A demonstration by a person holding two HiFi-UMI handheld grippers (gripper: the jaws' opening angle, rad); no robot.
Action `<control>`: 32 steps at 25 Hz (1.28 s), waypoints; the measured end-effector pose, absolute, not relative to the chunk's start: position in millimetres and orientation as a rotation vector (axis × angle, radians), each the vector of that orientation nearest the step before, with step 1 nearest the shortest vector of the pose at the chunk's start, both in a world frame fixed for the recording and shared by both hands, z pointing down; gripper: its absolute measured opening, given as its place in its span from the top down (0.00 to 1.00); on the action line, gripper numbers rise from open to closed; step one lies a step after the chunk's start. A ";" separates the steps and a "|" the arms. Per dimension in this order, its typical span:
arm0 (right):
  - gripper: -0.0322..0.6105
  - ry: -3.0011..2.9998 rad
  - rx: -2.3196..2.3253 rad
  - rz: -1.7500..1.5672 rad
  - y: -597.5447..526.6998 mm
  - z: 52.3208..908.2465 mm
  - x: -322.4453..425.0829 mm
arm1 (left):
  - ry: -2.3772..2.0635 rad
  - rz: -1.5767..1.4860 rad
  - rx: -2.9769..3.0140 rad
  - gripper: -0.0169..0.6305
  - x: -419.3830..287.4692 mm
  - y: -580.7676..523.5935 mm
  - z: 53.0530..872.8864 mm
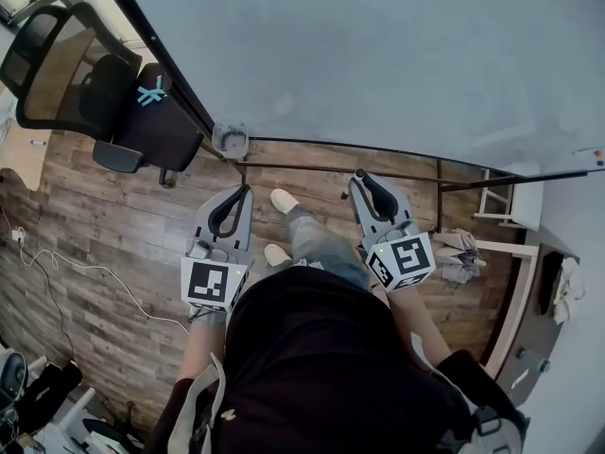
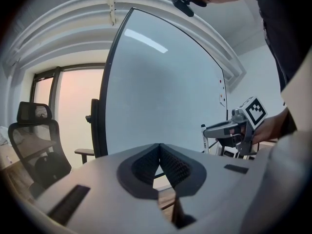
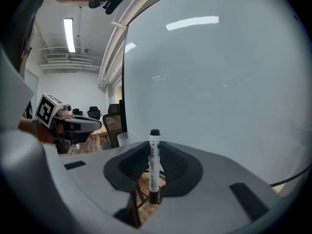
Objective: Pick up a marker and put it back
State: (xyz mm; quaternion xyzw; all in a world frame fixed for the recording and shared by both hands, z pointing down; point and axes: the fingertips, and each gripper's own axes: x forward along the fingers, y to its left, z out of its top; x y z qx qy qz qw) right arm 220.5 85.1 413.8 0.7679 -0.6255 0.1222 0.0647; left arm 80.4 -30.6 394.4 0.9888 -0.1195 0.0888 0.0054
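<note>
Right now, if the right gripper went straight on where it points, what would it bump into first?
Probably the whiteboard, which fills the view ahead of the right gripper and the marker it holds. How far off the board is remains unclear.

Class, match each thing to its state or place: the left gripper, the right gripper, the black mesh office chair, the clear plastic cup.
1 left gripper
2 right gripper
3 black mesh office chair
4 clear plastic cup

A shut on a white marker
B shut, empty
C at the whiteboard corner
D on the wooden floor

Pairs: 1-B, 2-A, 3-D, 4-C
</note>
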 end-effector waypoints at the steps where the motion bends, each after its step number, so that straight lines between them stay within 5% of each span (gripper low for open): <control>1: 0.83 -1.882 2.321 0.372 87.9 414.6 220.7 | -0.367 0.279 3.099 0.96 81.4 -28.9 394.6; 32: 0.83 -2.065 2.150 0.289 33.0 392.4 197.5 | -0.609 0.259 3.035 0.96 36.4 -47.4 401.4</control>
